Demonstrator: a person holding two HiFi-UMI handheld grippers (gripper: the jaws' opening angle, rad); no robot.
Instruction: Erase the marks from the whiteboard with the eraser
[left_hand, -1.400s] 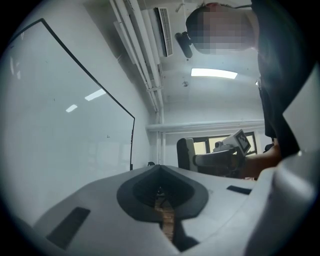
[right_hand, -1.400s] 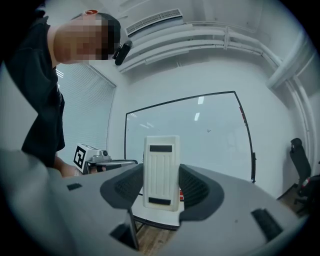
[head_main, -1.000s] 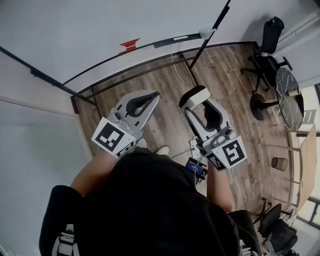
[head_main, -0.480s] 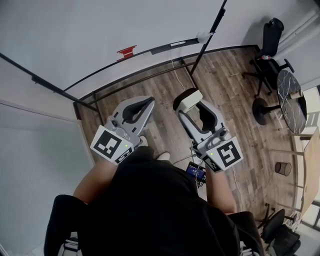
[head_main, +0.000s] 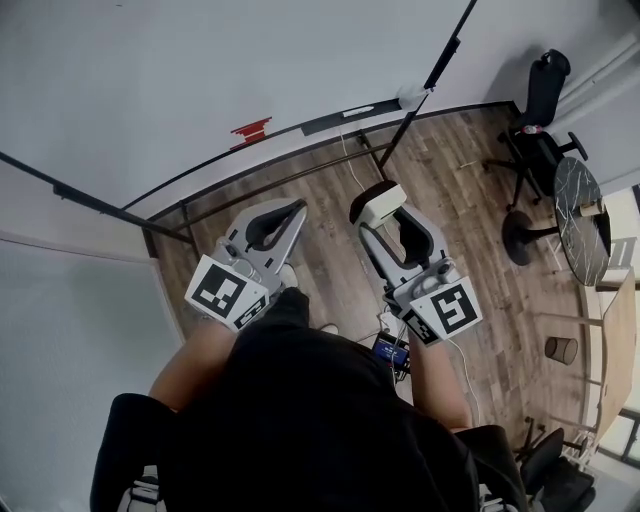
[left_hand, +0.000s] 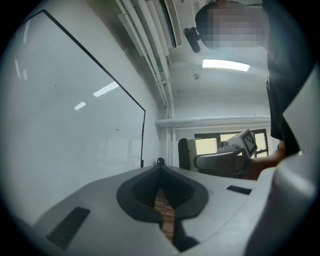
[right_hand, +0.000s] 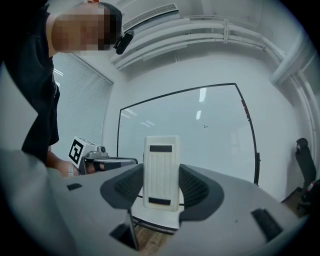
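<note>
The eraser (right_hand: 161, 171) is standing upright between the jaws of the right tongs (head_main: 390, 212), which are clamping it by its long sides; it is hanging in the air short of the whiteboard (right_hand: 190, 117), touching nothing; ahead of those tongs, above and right of the eraser's top edge, one small dark mark (right_hand: 205, 126) is showing on the board. Over the last second both tongs are barely shifting, while the board's lower rail (head_main: 330, 118) is sliding nearer to their tips in the head view; whether the tongs are advancing or the head is tilting, I cannot tell; so I judge that wiping is not yet beginning. The left tongs (head_main: 290, 212) are staying pressed together on nothing, idling just beside the right pair.
</note>
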